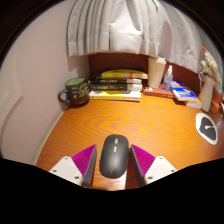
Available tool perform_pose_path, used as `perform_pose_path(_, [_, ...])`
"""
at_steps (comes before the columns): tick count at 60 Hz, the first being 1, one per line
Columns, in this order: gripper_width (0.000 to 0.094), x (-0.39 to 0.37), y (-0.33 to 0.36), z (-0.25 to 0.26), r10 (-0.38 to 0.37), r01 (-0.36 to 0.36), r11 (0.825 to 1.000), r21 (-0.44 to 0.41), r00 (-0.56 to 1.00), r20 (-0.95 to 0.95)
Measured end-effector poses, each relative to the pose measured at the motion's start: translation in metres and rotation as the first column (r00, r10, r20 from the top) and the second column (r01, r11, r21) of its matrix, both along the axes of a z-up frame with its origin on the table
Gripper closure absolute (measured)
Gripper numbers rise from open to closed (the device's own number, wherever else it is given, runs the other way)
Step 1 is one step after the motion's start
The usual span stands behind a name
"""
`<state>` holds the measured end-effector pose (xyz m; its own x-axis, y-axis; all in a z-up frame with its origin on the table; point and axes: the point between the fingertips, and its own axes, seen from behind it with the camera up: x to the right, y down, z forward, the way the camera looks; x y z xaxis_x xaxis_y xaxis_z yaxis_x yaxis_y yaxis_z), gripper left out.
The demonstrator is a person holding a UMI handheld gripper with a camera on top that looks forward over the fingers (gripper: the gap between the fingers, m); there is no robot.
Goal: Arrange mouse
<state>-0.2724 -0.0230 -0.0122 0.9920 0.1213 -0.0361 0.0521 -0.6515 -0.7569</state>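
Mouse (114, 155): black plastic, matt, faint sheen along top. Bench (120, 120): orange-brown wood, smooth, light gloss. Finger pads (83, 161): magenta, ribbed texture, on white plastic fingers. Mug (75, 91): dark glazed ceramic, glossy. Books (118, 84): paper, glossy covers. Curtain (120, 28): pale cloth, soft folds. Wall (45, 55): matt painted.

A black mouse (114, 154) sits on the wooden desk (120, 120) between the fingers of the gripper (114, 162). Whether the purple pads (84, 160) press on it cannot be told. Beyond it, by the wall, a stack of books (118, 83) lies under a white curtain (120, 25), with a dark mug (75, 91) just left of it. A bottle (168, 76) stands right of the books, and a round white object (208, 128) lies at the desk's right edge.
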Motion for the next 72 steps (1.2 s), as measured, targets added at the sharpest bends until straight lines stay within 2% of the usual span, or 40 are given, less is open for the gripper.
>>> perform_pose_path(2, [0.0425, 0.003, 0.005, -0.001, -0.009, 0.009, 1.000, -0.003, 0.999, 0.031])
perform_pose_path(5, [0.0471, 0.000, 0.008, -0.002, 0.007, -0.007, 1.000, -0.014, 1.000, 0.026])
perform_pose_path(11, [0.0528, 0.002, 0.007, -0.002, -0.030, 0.029, 0.999, -0.045, 0.999, -0.020])
perform_pose_path(20, [0.0553, 0.002, 0.006, -0.004, -0.012, 0.013, 0.997, -0.071, 1.000, 0.005])
perform_pose_path(21, [0.0579, 0.002, 0.006, -0.004, -0.008, 0.008, 0.997, -0.072, 1.000, 0.008])
perform_pose_path(30, [0.0588, 0.002, 0.002, -0.001, 0.080, -0.077, 0.993, -0.085, 0.996, 0.032])
perform_pose_path(36, [0.0587, 0.033, 0.001, 0.036, 0.076, -0.075, 0.996, -0.040, 0.997, 0.030])
perform_pose_path(44, [0.0588, 0.095, 0.012, 0.131, 0.035, -0.030, 0.995, 0.100, 0.998, -0.052])
perform_pose_path(50, [0.0588, 0.167, 0.021, 0.197, -0.017, 0.025, 0.982, 0.187, 0.999, -0.041])
perform_pose_path(56, [0.0589, 0.238, 0.030, 0.241, -0.059, 0.067, 0.966, 0.251, 0.997, -0.041])
perform_pose_path(61, [0.0590, 0.300, 0.037, 0.254, -0.110, 0.112, 0.953, 0.281, 0.994, -0.022])
perform_pose_path(66, [0.0591, 0.361, 0.045, 0.251, -0.161, 0.149, 0.951, 0.273, 0.987, 0.024])
perform_pose_path(72, [0.0591, 0.420, 0.053, 0.221, -0.210, 0.189, 0.953, 0.237, 0.975, 0.066])
